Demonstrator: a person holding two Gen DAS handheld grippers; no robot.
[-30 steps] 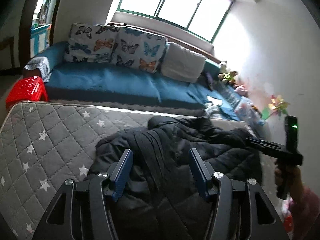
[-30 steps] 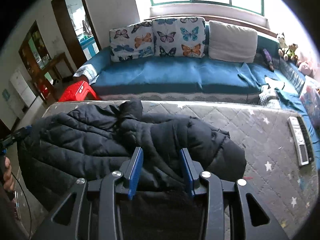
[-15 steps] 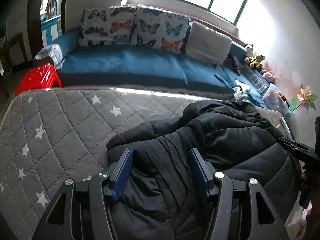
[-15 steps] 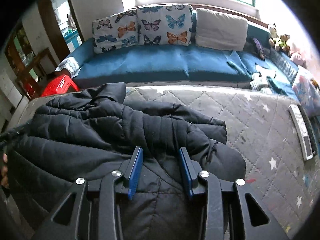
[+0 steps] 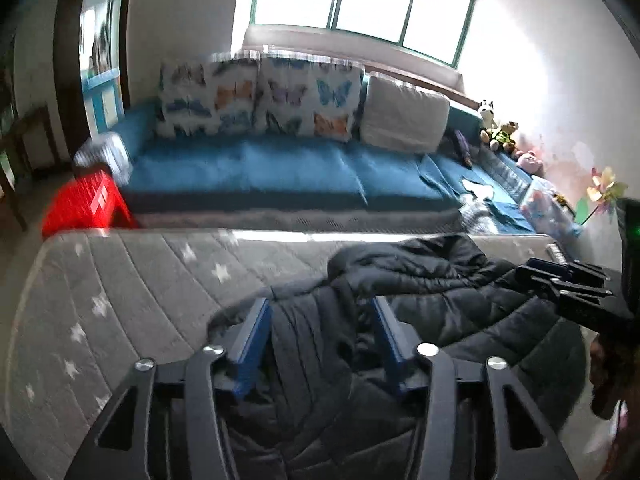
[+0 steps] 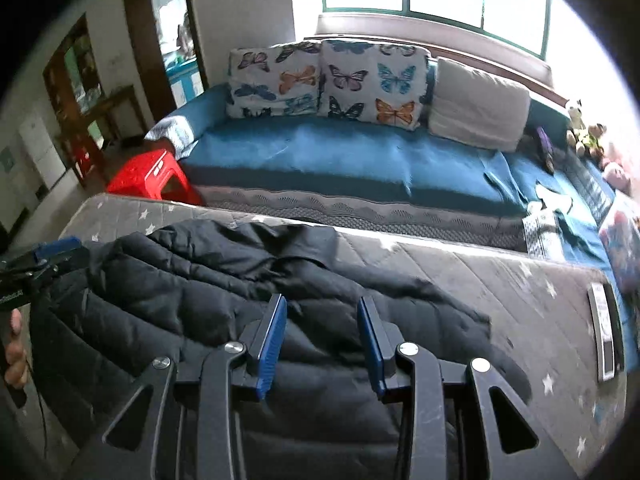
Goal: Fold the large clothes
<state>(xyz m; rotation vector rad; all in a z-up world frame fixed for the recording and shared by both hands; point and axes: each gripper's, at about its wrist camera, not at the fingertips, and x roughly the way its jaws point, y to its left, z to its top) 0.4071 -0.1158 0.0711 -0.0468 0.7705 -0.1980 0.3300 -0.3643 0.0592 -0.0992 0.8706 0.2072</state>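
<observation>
A black quilted jacket (image 5: 440, 280) lies spread over the grey star-print mattress (image 5: 120, 280). My left gripper (image 5: 320, 308) is at its left end, with the ribbed hem bunched between the blue pads as the jaws are closing on it. In the right wrist view the jacket (image 6: 180, 280) stretches leftward, and my right gripper (image 6: 322, 304) is shut on a thick fold of it. Each view shows the other gripper at the jacket's far end: the right gripper (image 5: 560, 276) and the left gripper (image 6: 48, 256), the latter with a person's hand (image 6: 16, 356) below it.
A blue sofa (image 6: 320, 152) with butterfly cushions runs behind the mattress (image 6: 520, 300). A red stool (image 6: 148, 176) stands at its left end. A remote control (image 6: 604, 328) lies near the mattress's right edge. Soft toys sit at the sofa's right end.
Both grippers have shifted across the mattress with the jacket between their fingers. The left jaws have narrowed on the hem. The jacket now lies flatter and more stretched out.
</observation>
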